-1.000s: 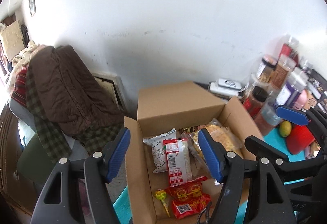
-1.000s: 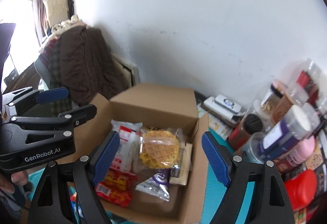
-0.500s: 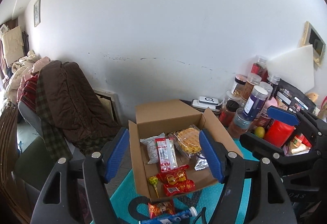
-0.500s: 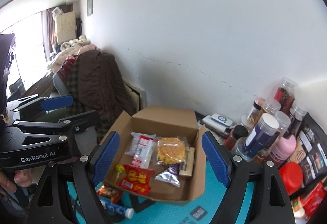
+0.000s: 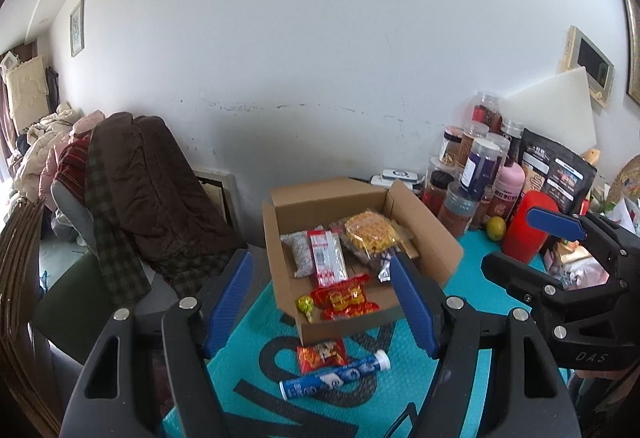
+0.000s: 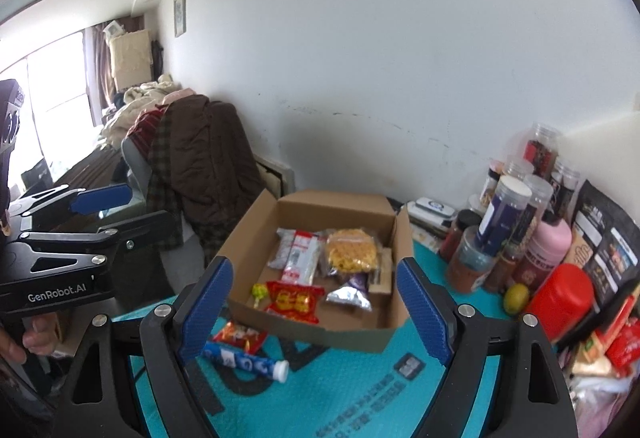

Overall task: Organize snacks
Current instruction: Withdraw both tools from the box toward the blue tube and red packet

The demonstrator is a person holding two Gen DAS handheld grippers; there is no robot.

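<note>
An open cardboard box stands on a teal mat and holds several snack packets, among them a yellow waffle pack and red packets. A small red snack packet and a blue tube lie on the mat in front of the box. My left gripper is open and empty, held back above the mat. My right gripper is open and empty, in front of the box.
Jars and bottles, a red canister, a lime and a black pouch crowd the right side by the wall. A chair piled with coats stands left of the table.
Both grippers have pulled back and up from the box, so the box looks smaller and the red packet and blue tube on the mat have come into view. Both stay open.
</note>
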